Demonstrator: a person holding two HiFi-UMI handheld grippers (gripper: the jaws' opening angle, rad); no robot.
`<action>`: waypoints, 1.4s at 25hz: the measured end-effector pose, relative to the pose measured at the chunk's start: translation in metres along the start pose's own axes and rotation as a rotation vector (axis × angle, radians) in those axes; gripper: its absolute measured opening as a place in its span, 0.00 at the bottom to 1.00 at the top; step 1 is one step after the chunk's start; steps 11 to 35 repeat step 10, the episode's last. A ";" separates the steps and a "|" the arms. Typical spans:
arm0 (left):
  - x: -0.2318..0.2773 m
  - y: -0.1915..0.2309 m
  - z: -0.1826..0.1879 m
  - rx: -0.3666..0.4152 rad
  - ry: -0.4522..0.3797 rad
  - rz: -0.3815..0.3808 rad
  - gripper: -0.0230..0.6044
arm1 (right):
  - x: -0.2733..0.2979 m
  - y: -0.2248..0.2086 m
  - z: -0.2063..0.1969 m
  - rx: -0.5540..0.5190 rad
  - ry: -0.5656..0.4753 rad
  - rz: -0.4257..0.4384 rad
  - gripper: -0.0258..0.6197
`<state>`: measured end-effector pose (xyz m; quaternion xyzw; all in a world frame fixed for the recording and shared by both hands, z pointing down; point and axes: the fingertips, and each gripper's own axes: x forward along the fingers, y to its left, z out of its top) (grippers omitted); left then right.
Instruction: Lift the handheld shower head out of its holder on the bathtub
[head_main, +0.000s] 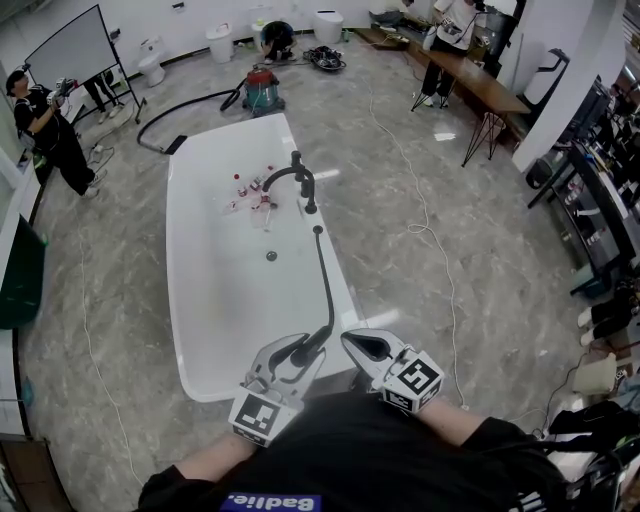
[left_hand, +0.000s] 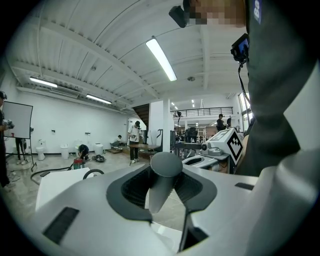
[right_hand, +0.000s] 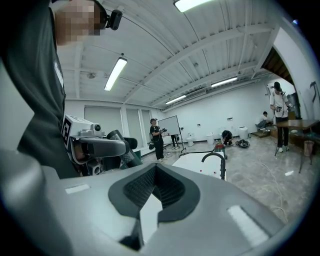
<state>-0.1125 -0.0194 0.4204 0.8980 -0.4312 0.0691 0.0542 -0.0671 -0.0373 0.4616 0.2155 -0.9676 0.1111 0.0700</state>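
Grey marbled floor fills a large showroom, with a white freestanding bathtub (head_main: 215, 330) at its middle. At the bathtub's near end, over the rim closest to the person, the handheld shower head (head_main: 308, 347) is pinched in the left gripper (head_main: 292, 358). The left gripper view shows its grey handle standing between the two dark pads with its rounded end above them. Whether it still touches any holder on the bathtub cannot be made out. A black hose (head_main: 326, 285) runs from the shower head along the bathtub's right rim to a fitting near the middle of that rim. Just beside the shower head, at the same near end of the bathtub, the right gripper (head_main: 352, 342) hangs with its jaws pressed together and nothing between them. Farther along the bathtub's right rim stands a black arched faucet (head_main: 300, 178). Small red-capped items (head_main: 255, 190) lie inside the bathtub next to the faucet, and a round drain (head_main: 271, 256) sits at mid-basin. Beyond the bathtub's far end stands a red and teal vacuum cleaner (head_main: 263, 92). Left of the bathtub a person in black (head_main: 45, 125) stands by a whiteboard (head_main: 72, 47). Well past the bathtub's far right, a long wooden desk (head_main: 480, 80) stands with people beside it.
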 end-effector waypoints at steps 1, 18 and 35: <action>0.000 0.000 -0.001 -0.001 -0.002 0.003 0.25 | 0.000 0.000 0.000 0.000 0.000 0.000 0.04; -0.003 0.001 0.001 0.001 -0.003 0.006 0.25 | 0.001 0.002 0.003 0.001 -0.004 -0.002 0.04; -0.003 0.001 0.001 0.001 -0.003 0.006 0.25 | 0.001 0.002 0.003 0.001 -0.004 -0.002 0.04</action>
